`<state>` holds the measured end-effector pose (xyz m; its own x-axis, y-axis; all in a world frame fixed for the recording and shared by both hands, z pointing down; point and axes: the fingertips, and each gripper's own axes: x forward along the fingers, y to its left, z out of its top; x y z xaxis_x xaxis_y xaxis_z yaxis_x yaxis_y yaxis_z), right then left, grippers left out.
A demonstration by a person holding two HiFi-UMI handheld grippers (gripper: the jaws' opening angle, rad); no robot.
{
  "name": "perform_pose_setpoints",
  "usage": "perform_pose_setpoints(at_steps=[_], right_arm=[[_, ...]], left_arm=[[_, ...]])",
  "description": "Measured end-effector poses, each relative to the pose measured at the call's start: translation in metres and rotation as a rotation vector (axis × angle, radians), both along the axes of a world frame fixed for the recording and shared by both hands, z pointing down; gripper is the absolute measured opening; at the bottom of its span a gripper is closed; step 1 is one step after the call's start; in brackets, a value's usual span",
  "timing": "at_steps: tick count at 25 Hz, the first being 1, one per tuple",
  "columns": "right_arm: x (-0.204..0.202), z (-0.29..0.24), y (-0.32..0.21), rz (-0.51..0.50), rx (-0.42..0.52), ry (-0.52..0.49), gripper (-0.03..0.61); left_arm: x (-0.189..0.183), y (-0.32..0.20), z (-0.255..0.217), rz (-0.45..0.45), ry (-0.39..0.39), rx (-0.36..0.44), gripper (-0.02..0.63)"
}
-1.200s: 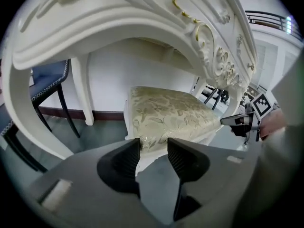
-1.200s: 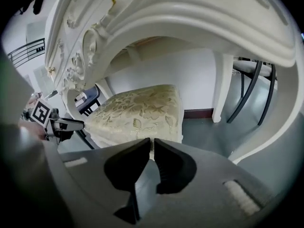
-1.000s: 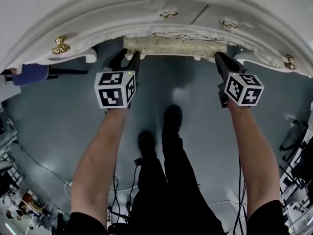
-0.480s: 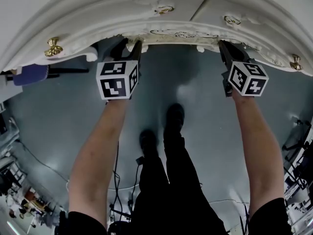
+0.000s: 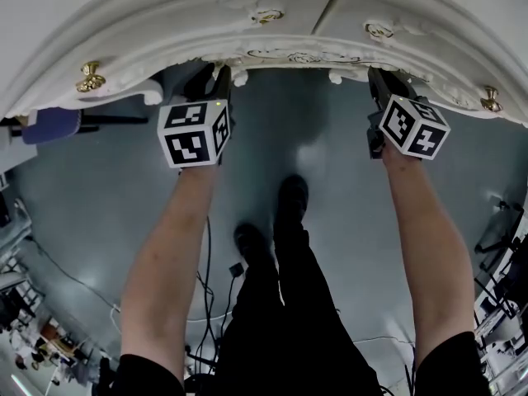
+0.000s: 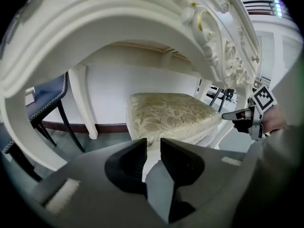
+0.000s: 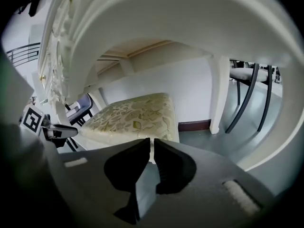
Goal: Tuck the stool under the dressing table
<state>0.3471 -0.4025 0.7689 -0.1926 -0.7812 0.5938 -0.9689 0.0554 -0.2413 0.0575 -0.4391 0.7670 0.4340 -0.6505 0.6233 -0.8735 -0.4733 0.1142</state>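
Fingers of left gripper (image 6: 153, 144) just closing, empty — right gripper (image 7: 152, 144) shut.

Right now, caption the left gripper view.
Floral-cushioned stool tucked beneath the carved white dressing table, blue chair at left.

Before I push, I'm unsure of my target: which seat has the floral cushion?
The stool in the table's knee gap; the chair beside it is blue with dark legs.

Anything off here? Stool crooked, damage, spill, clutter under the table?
Nothing stands out. The stool stands upright under the dressing table with its seat level, apart from the table's legs on both sides. In the head view the tabletop hides it completely. No damage or spill shows.
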Motion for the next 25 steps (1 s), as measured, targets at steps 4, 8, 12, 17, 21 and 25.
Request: perform_pose_setpoints(at_steps=[4, 8, 12, 17, 21, 25], right_arm=[[-0.014, -0.018, 0.025, -0.031, 0.014, 0.024, 0.02], [-0.044, -0.045, 0.068, -0.088, 0.005, 0.014, 0.005], [-0.084, -0.085, 0.121, -0.168, -0.017, 0.001, 0.003], [-0.124, -0.144, 0.19, -0.173, -0.052, -0.019, 0.003], [-0.153, -0.204, 0.218, -0.164, 0.001, -0.061, 0.003], [-0.177, -0.257, 0.246, -0.199, 0.039, -0.075, 0.003]], left_arm=[[-0.003, 0.018, -0.018, 0.031, -0.01, 0.032, 0.072], [0.001, 0.061, -0.046, 0.092, 0.074, 0.007, 0.054], [-0.007, 0.118, -0.09, 0.145, 0.111, -0.021, 0.017], [-0.025, 0.16, -0.18, 0.1, 0.159, -0.041, 0.017], [-0.026, 0.184, -0.261, 0.181, 0.188, 0.026, 0.017], [-0.032, 0.226, -0.314, 0.249, 0.184, 0.052, 0.018]])
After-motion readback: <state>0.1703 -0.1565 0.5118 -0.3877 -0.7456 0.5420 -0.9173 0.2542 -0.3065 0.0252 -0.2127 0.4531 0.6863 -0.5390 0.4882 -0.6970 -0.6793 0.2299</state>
